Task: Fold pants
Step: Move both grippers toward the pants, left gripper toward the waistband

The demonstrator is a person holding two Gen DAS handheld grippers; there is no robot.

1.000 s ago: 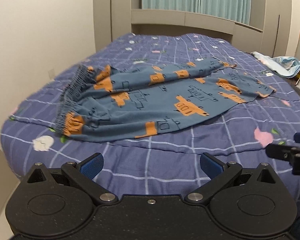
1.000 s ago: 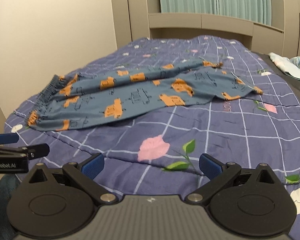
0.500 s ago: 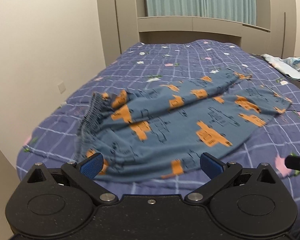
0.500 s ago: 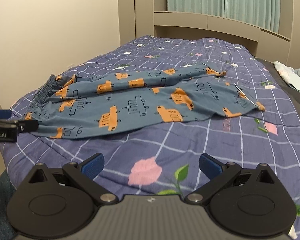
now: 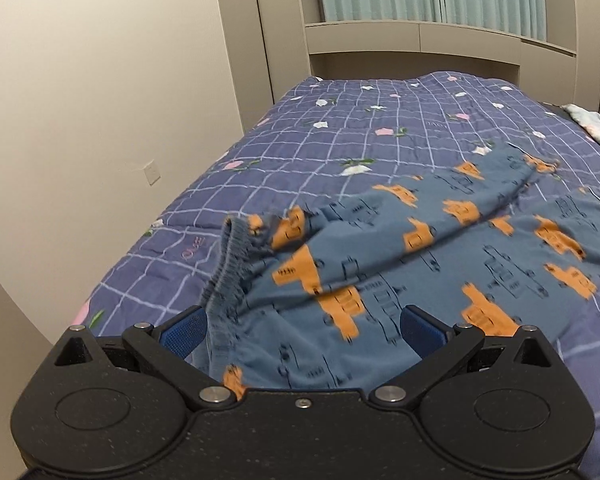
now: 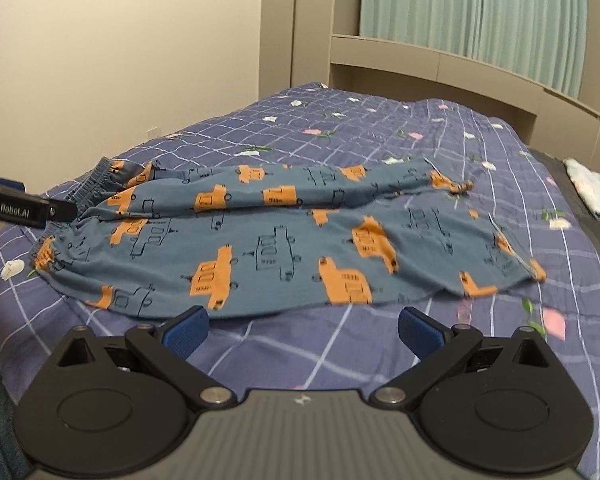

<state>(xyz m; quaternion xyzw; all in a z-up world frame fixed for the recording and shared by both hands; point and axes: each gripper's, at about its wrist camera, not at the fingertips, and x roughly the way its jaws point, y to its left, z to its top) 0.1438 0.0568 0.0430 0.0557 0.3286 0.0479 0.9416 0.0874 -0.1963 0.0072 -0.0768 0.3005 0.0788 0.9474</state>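
Note:
Blue pants [image 6: 284, 240] with orange vehicle prints lie spread on the bed, waistband [image 6: 96, 180] to the left, leg ends to the right. In the left wrist view the pants [image 5: 400, 272] fill the near ground and the gathered waistband [image 5: 228, 268] runs down toward my left finger. My left gripper [image 5: 302, 326] is open and sits over the waist end of the pants; it also shows from the side in the right wrist view [image 6: 60, 211]. My right gripper [image 6: 302, 326] is open just short of the pants' near edge.
The bed carries a purple checked quilt with flowers [image 5: 360, 128]. A beige wall [image 5: 100, 100] runs along the bed's left side and a headboard shelf [image 6: 440, 64] stands at the far end. A pale cloth bundle [image 6: 592, 188] lies at the right edge.
Both grippers have moved forward toward the pants. The left one has gone from short of the bed edge to over the waistband end. Both stay open.

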